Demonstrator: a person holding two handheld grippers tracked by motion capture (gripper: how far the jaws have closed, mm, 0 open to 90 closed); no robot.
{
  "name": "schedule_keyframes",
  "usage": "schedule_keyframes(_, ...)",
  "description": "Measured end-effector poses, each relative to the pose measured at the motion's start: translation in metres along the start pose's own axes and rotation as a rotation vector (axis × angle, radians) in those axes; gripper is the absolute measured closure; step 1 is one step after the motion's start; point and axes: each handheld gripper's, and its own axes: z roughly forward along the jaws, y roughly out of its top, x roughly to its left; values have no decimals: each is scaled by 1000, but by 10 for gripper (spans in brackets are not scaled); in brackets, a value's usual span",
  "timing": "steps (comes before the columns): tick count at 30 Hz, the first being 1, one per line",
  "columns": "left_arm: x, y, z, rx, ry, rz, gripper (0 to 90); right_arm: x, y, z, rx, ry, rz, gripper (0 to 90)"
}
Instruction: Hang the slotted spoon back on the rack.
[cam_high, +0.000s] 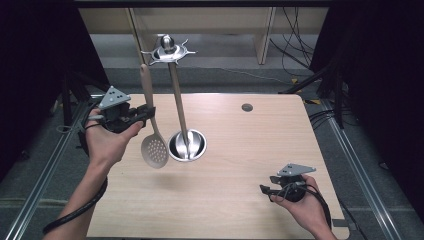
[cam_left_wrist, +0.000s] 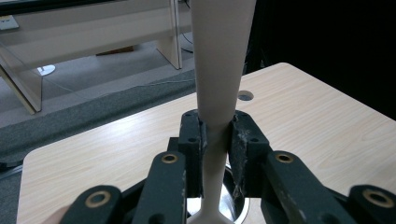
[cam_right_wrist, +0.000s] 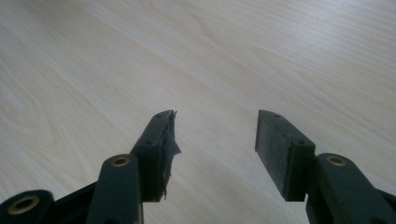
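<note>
The slotted spoon (cam_high: 152, 125) hangs in the air over the left part of the wooden table (cam_high: 240, 150), handle up and perforated bowl down, just beside the steel utensil stand (cam_high: 175, 90). My left gripper (cam_high: 145, 114) is clamped on its pale handle (cam_left_wrist: 217, 93), the pads pressed to either side. The stand's round base (cam_high: 187, 146) sits on the table, its hook crown (cam_high: 167, 50) above. My right gripper (cam_high: 265, 190) rests low near the table's right front corner, its jaws spread apart with bare wood between them.
</note>
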Motion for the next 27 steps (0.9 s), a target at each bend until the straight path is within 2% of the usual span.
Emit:
schedule_keyframes(2, 1, 1, 1, 6, -1, 3, 751, 1, 1, -1, 10, 6, 23, 480)
schedule_keyframes(4, 1, 2, 1, 6, -4, 10, 751, 0, 0, 0, 6, 2, 4, 480)
schedule_keyframes(5, 1, 3, 1, 7, -3, 1, 752, 1, 0, 0, 3, 1, 19, 480)
schedule_keyframes(6, 1, 3, 1, 8, -3, 0, 751, 0, 0, 0, 3, 1, 6, 480)
schedule_keyframes(7, 2, 4, 2, 11, -3, -1, 751, 1, 1, -1, 10, 5, 22, 480)
schedule_keyframes(8, 2, 4, 2, 12, -4, 0, 752, 0, 0, -1, 8, 2, 2, 480)
schedule_keyframes(11, 3, 5, 3, 21, -9, 4, 751, -1, 1, -1, 9, -1, -5, 480)
schedule_keyframes(13, 4, 6, 4, 27, -12, 9, 751, 1, 1, -1, 11, 3, 24, 480)
schedule_keyframes(15, 4, 6, 5, 26, -13, 6, 751, -1, 1, -1, 9, 0, -5, 480)
schedule_keyframes(17, 4, 7, 5, 29, -14, 1, 751, 0, 1, -1, 12, 4, 13, 480)
schedule_keyframes(20, 5, 8, 6, 38, -17, 10, 752, 0, 1, -1, 12, 5, 12, 480)
schedule_keyframes(24, 6, 9, 6, 40, -17, 0, 752, -1, 1, 0, 8, 2, -2, 480)
schedule_keyframes(25, 6, 10, 6, 41, -20, 9, 751, -1, 1, 0, 8, 2, -2, 480)
schedule_keyframes(27, 6, 10, 6, 40, -21, 6, 752, 0, 1, -1, 13, 6, 13, 480)
